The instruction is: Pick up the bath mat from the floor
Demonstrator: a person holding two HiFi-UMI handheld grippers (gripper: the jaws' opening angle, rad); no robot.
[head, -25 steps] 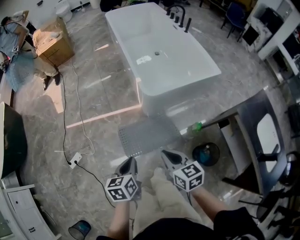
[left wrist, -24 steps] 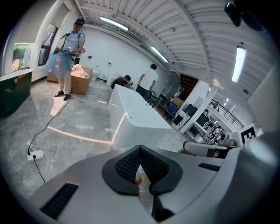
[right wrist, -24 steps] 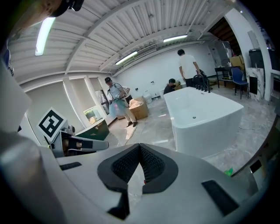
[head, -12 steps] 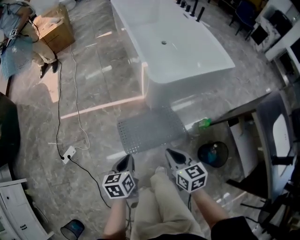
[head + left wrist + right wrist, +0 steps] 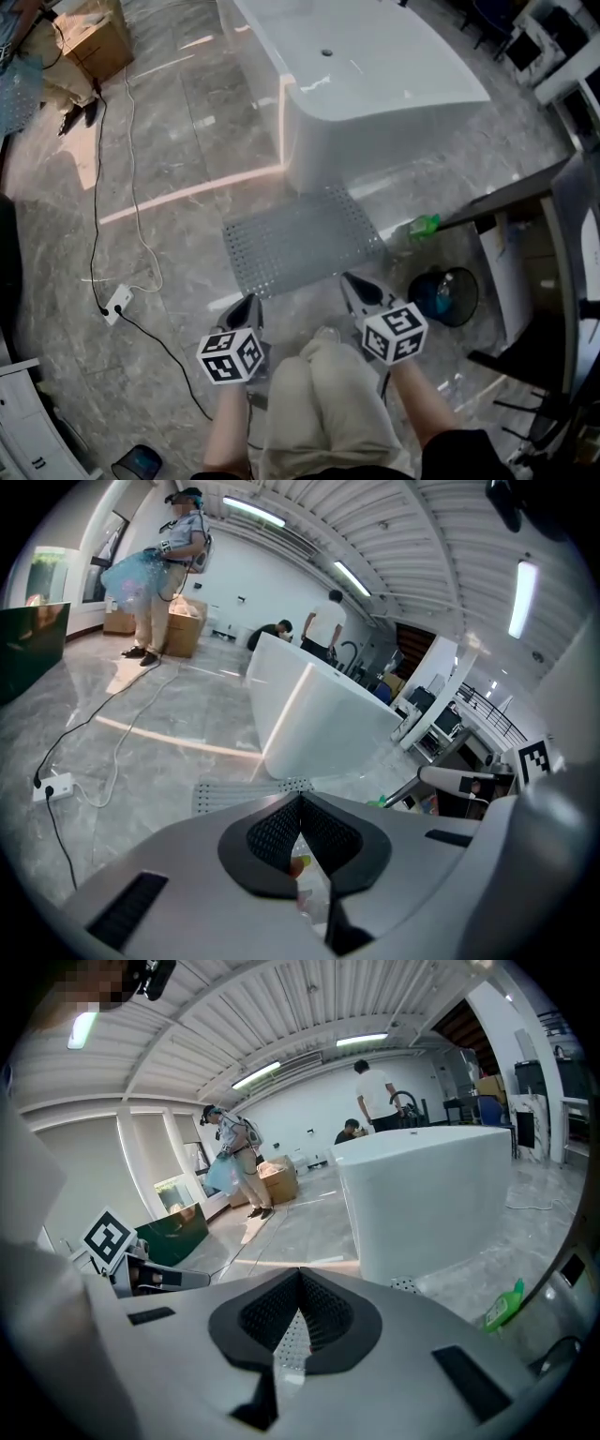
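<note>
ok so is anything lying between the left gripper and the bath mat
Nothing. In the head view, only a narrow strip of bare marble floor separates the left gripper from the near edge of the bath mat.

Bath mat flat on floor, bathtub just beyond at 12 o'clock, bottle just beside at 3, bin at 4, power strip well apart at 8, left gripper near at 7, right gripper at 5.
</note>
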